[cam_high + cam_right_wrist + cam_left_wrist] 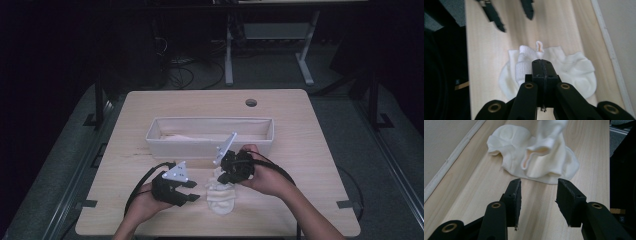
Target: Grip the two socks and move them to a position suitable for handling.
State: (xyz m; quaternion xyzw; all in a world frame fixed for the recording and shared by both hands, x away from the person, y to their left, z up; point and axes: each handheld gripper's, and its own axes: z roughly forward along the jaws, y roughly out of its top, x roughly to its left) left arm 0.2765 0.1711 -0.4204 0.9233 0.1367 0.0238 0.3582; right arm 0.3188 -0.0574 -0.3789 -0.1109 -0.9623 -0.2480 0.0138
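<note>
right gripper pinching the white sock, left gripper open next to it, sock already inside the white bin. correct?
Not quite. The white fabric sock is not inside the long white rectangular bin; it lies on the light wooden table in front of it, as the high view shows. The rest holds: the right gripper is shut on the sock's cuff, and the left gripper is open beside it.

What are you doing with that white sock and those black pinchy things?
A person sits at a wooden table with a black gripper in each hand. The right gripper is pinched shut on the cuff of a white sock and lifts that part up, while the rest of the sock lies on the table. The left gripper waits just beside the sock with its jaws apart, holding nothing. Behind them stands a long white bin, with something pale inside.
</note>
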